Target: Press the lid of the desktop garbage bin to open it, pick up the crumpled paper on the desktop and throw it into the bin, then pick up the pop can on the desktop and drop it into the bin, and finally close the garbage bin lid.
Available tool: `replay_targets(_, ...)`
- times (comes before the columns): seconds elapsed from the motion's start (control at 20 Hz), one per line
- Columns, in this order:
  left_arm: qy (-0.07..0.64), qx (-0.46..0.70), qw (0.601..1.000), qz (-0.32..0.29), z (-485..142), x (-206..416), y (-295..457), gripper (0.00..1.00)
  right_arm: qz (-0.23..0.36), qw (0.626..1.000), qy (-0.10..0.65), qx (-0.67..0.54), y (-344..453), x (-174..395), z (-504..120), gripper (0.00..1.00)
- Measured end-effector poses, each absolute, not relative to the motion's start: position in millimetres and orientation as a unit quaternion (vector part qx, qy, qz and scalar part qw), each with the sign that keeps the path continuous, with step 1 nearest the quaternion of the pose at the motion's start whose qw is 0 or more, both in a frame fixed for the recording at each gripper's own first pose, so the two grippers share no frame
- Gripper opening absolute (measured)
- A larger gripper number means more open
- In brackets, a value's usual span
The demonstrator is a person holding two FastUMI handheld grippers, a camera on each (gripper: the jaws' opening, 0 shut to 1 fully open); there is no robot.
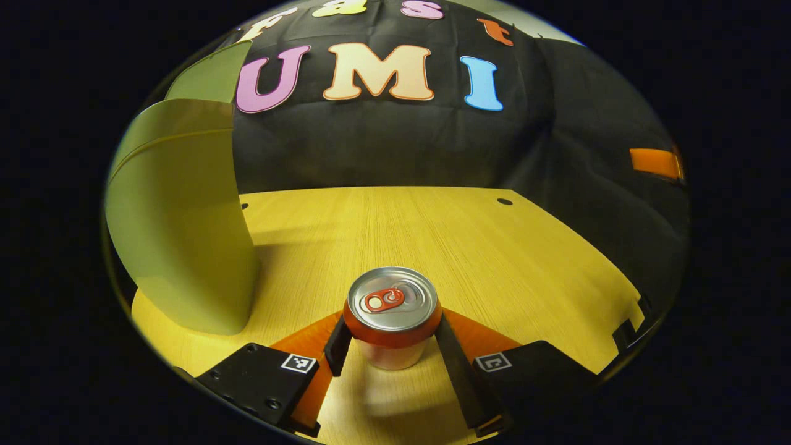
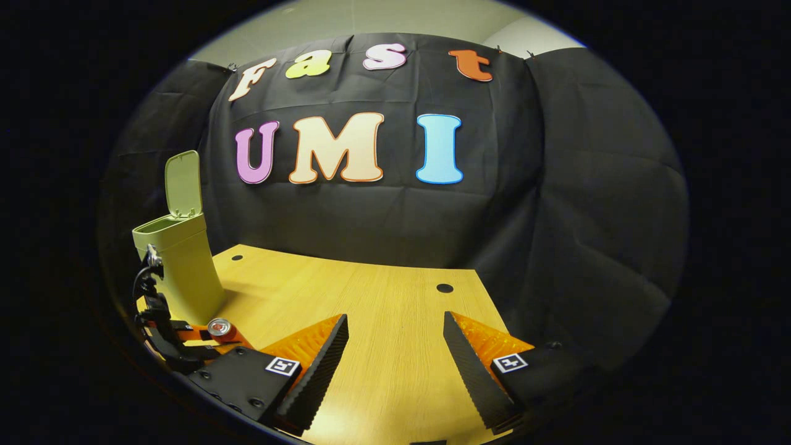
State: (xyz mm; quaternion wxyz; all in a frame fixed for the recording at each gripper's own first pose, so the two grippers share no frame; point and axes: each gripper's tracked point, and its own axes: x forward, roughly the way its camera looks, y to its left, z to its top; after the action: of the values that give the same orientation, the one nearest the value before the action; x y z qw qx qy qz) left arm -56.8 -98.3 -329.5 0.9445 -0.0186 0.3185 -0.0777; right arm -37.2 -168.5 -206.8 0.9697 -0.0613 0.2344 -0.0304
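My left claw [image 1: 390,346] is pinching the pop can [image 1: 392,316], one finger on each side

The can stands straight up at the bottom middle of the left gripper view, its long way pointing up and its shiny top with the pull tab toward the camera. The green bin [image 1: 185,222] is at the left, near the can on the wooden table [image 1: 494,247]. In the right gripper view my right claw [image 2: 395,346] is spread wide with nothing between its fingers, and the bin's lid [image 2: 183,184] stands open at the left
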Motion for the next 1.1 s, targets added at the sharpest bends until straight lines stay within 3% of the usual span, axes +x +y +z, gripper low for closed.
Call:
replay_targets(0.5, 0.196, -0.015, 0.977, -0.084, -203.5, 23.0, -74.2, 0.78, -0.018, 0.974, 0.221, -0.049, -140.9, -26.1, -209.5, 0.97)
replay_targets(1.1, 0.051, 0.004, 0.999, 0.005, -51.5, 80.1, 25.3, 0.77, -0.015, 0.978, 0.205, -0.016, -124.7, -9.3, -208.1, 0.97)
